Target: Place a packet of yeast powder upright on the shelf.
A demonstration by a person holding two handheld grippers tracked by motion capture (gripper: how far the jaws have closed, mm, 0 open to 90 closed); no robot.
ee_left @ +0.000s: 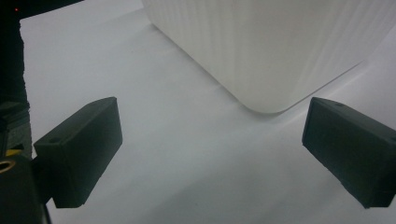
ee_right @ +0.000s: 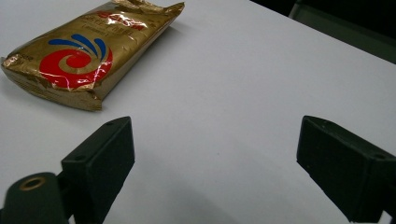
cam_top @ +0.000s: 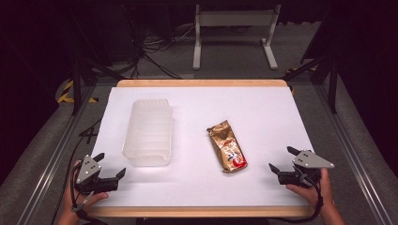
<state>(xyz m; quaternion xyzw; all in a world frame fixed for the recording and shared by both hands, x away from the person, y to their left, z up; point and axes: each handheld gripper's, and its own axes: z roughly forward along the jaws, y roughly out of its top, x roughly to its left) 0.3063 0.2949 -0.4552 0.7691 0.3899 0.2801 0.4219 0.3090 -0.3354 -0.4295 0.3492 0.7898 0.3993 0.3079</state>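
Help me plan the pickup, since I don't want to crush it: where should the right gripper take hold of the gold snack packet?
Probably across its narrow width near the middle. The gold snack packet lies flat and long, clear of the plastic container. The right gripper, jaws open, could come from its own side, the packet's right, above it, closing on the long edges.

Dim room: grey floor (cam_top: 234,61), white frame legs (cam_top: 234,21), seemingly tangled cables (cam_top: 155,44).

Both tools, left tool (cam_top: 109,165) & right tool (cam_top: 282,159): black blocky jaws w/ screw holes, grey triangular top plates, black cables.
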